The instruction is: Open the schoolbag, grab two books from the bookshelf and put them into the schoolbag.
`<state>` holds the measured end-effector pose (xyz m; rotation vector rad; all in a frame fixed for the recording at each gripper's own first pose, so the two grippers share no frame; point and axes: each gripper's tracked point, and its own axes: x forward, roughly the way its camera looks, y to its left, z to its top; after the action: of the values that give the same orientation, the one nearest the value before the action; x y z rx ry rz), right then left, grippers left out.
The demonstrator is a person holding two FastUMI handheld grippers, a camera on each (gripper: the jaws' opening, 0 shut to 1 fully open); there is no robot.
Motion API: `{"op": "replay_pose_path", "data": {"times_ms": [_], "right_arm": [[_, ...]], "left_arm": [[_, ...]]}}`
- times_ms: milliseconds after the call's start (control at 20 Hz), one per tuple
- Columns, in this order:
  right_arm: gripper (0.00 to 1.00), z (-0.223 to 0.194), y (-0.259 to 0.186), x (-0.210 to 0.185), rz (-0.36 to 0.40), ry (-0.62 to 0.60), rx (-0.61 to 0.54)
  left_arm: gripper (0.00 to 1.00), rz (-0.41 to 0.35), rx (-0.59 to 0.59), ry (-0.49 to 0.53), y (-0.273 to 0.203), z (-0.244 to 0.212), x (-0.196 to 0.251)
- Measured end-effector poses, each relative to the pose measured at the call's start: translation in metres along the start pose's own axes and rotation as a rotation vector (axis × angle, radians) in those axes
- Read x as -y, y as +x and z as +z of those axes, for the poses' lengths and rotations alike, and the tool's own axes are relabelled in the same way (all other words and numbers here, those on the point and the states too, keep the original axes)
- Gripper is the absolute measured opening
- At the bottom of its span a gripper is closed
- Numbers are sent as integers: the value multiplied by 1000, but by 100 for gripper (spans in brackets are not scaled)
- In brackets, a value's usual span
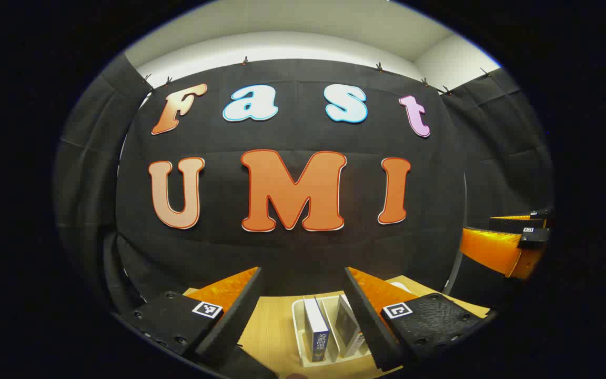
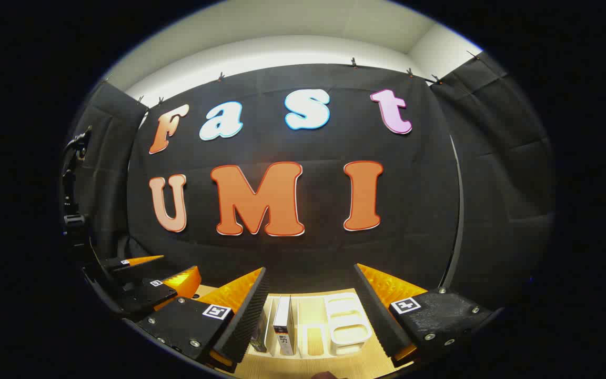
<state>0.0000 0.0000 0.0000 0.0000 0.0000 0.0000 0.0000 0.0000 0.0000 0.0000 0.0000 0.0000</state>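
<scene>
A white wire bookshelf (image 1: 299,326) stands on the wooden table, low in the left gripper view. It holds a blue-spined book (image 1: 317,337) and a grey-fronted book (image 1: 346,325), both upright. My left gripper (image 1: 302,271) is raised above and in front of them, open with nothing between its fingers. In the right gripper view the same bookshelf (image 2: 347,326) shows a white-spined book (image 2: 283,323) and a dark book (image 2: 259,331) in its left slots. My right gripper (image 2: 310,268) hangs open and empty above it. Each gripper appears beside the other: right gripper (image 1: 479,226), left gripper (image 2: 177,263).
The light wooden table (image 1: 274,326) runs up to the black cloth wall right behind the bookshelf. The bookshelf's right-hand slots (image 2: 353,316) hold nothing. Black cloth also closes off both sides of the booth.
</scene>
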Motion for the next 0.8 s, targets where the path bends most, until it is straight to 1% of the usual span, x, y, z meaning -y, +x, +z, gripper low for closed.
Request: {"op": "replay_pose_path", "data": {"times_ms": [100, 150, 250, 350, 400, 450, 600, 800], "right_arm": [[94, -2, 4, -2, 35, -31, 4], [94, -6, 5, -3, 53, -45, 2], [94, -10, 8, -5, 86, -61, 11], [94, -17, 12, -4, 110, -63, -3], [94, -18, 12, -4, 117, -57, -6], [94, -17, 14, -4, 129, -50, -4], [94, -18, 17, 0, 127, -49, 5], [94, -20, 16, -7, 135, -42, 2]], "left_arm": [[95, 27, 5, -7, 0, 0, -3], [95, 52, 1, -12, -1, -2, -5], [94, 78, 22, -27, -6, 1, -3], [95, 88, 32, -30, -6, -1, 1], [94, 104, 41, -32, -9, 0, 0], [95, 114, 46, -38, -10, -1, 1], [95, 124, 50, -42, -12, -1, 1], [95, 142, 52, -32, -14, 0, -6]]}}
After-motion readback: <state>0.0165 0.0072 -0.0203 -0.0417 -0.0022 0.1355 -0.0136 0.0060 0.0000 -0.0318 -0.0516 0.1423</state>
